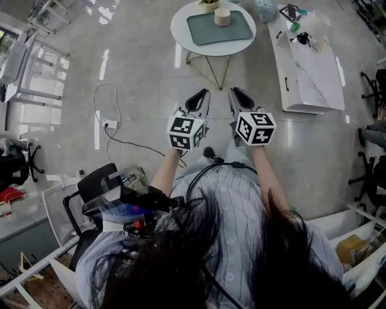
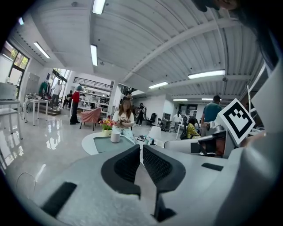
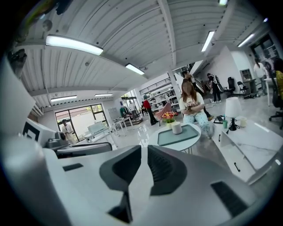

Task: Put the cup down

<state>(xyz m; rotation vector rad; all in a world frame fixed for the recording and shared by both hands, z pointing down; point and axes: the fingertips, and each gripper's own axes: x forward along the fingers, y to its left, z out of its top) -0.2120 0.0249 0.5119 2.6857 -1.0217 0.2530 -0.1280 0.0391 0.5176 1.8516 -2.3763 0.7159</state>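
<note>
**Bright hall, cup resting on the tray**

A glossy-floored hall holds a round white surface carrying a green tray, whose only load is the cup, upright; its inside is hidden. Both the left gripper and right gripper hang well short of it, fingers pressed together on nothing, likely because the cup is already set down.

The room is brightly and evenly lit by ceiling strip lights and by daylight admitted through far windows. White glare streaks are thrown across the glossy floor, and shadows are kept soft. Both gripper views are strongly bowed, with black corners. The nearest foreground is rendered soft, while far things are kept fairly sharp.
</note>
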